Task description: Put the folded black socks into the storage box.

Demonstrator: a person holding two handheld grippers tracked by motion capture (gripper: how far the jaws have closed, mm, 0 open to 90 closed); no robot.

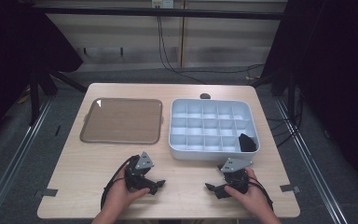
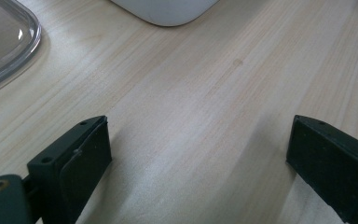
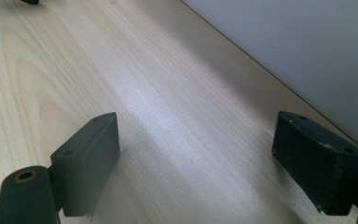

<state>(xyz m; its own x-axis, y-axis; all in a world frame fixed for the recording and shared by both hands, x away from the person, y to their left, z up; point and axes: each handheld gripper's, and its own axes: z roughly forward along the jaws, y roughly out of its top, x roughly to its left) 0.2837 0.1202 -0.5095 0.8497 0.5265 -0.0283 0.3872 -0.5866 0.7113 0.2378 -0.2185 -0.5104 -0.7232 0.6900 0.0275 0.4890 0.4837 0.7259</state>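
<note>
On the wooden table a white compartment box (image 1: 179,140) stands at the right, with a black object (image 1: 247,143) in its near right cell. A clear lid (image 1: 121,120) lies flat to its left. My left gripper (image 1: 157,185) rests near the table's front edge, held in a hand, jaws wide apart with bare wood between them (image 2: 198,154). My right gripper (image 1: 213,189) lies just in front of the box, also open and empty (image 3: 196,154); the box's white wall (image 3: 307,51) rises at its right. The two grippers point toward each other.
A small dark round thing (image 1: 205,96) sits on the table behind the box. Cables hang at the back wall. Bare wood lies between the two grippers and in front of the lid (image 2: 4,42). Tape marks sit at the table's front corners.
</note>
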